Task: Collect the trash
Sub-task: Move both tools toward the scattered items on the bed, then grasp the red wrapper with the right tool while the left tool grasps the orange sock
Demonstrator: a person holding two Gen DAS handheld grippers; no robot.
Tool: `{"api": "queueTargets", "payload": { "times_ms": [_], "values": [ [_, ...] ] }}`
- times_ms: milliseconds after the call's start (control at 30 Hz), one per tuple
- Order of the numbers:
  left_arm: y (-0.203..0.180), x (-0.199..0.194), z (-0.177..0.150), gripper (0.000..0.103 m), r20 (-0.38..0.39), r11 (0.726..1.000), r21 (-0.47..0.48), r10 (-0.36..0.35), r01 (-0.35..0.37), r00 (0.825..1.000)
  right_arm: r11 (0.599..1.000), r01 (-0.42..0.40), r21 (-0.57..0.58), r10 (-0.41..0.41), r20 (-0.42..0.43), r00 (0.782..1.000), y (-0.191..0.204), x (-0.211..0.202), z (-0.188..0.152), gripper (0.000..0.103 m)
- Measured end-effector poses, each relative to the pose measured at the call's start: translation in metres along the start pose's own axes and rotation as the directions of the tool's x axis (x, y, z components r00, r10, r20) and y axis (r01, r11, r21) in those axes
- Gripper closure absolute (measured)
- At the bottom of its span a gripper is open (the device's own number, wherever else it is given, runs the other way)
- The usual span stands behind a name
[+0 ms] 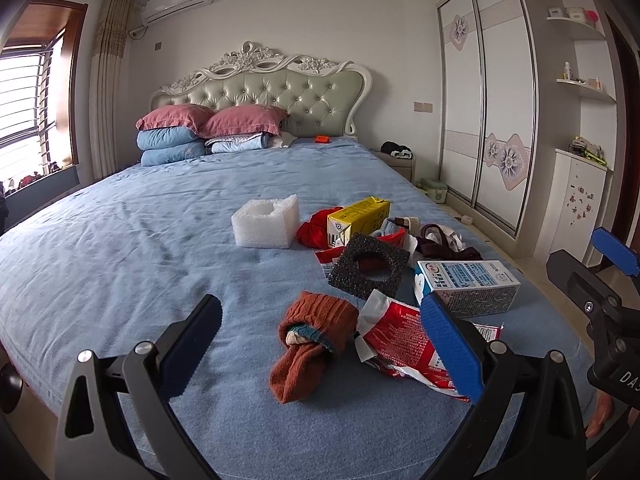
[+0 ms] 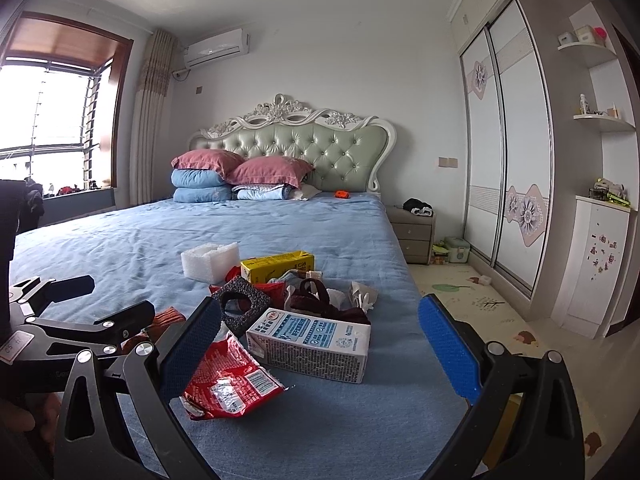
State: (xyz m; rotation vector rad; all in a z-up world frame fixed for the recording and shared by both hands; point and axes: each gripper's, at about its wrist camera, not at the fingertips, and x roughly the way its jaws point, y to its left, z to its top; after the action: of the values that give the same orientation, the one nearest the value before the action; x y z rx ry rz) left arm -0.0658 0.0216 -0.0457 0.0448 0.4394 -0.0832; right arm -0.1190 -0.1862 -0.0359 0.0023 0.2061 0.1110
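Both grippers are spread wide with nothing between their fingers. From the left wrist view, the left gripper (image 1: 320, 344) hangs over the near edge of the bed (image 1: 120, 240), and a rolled orange sock (image 1: 310, 344) lies between its fingers on the sheet. The right gripper (image 2: 320, 344) hangs just above a torn red wrapper (image 2: 230, 380) and a white and blue milk carton (image 2: 310, 346).

The trash sits in a heap on the near right part of the bed. The milk carton lies on its side, touching the red wrapper. I cannot tell if anything is inside the carton. Just behind them is a black foam square (image 2: 242, 304) with a hole in the middle, propped up at a tilt. A yellow carton (image 2: 278, 266) lies on its side farther back. Left of it is a white foam block (image 2: 210, 260) with a hollow in the top that looks bare. Dark red cloth (image 2: 320, 304) and white paper scraps (image 2: 362, 296) lie mixed into the heap.

Far away, pink pillows (image 2: 240, 166) rest on folded blue blankets (image 2: 200, 186) by the headboard (image 2: 300, 140).
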Motion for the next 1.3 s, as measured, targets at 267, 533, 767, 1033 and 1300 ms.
{"api": "queueTargets", "payload": {
  "times_ms": [267,533,767,1033,1300],
  "values": [
    [-0.001,0.011,0.001,0.004,-0.021,1.000,-0.001,-0.009,0.009,1.000,1.000,0.004,0.008,-0.004,-0.005,1.000,-0.004,0.002,0.001,0.008],
    [0.002,0.028,-0.002,0.004,-0.057,1.000,-0.001,-0.007,0.007,0.998,1.000,-0.008,-0.002,0.008,-0.031,0.999,-0.001,0.011,-0.003,0.008],
    [0.018,0.046,-0.005,0.004,-0.097,0.999,-0.049,-0.020,0.015,0.995,1.000,-0.022,-0.006,0.022,-0.057,0.998,0.001,0.019,-0.008,0.008],
    [0.025,0.083,-0.009,0.004,-0.200,0.995,-0.090,-0.060,0.043,0.978,0.998,-0.052,-0.021,0.050,-0.080,0.996,0.007,0.025,-0.012,0.008],
    [0.036,0.092,-0.015,0.056,-0.229,0.977,-0.174,-0.166,0.127,0.959,0.994,-0.103,-0.021,0.100,-0.117,0.988,0.012,0.031,-0.018,0.008]
  ]
}}
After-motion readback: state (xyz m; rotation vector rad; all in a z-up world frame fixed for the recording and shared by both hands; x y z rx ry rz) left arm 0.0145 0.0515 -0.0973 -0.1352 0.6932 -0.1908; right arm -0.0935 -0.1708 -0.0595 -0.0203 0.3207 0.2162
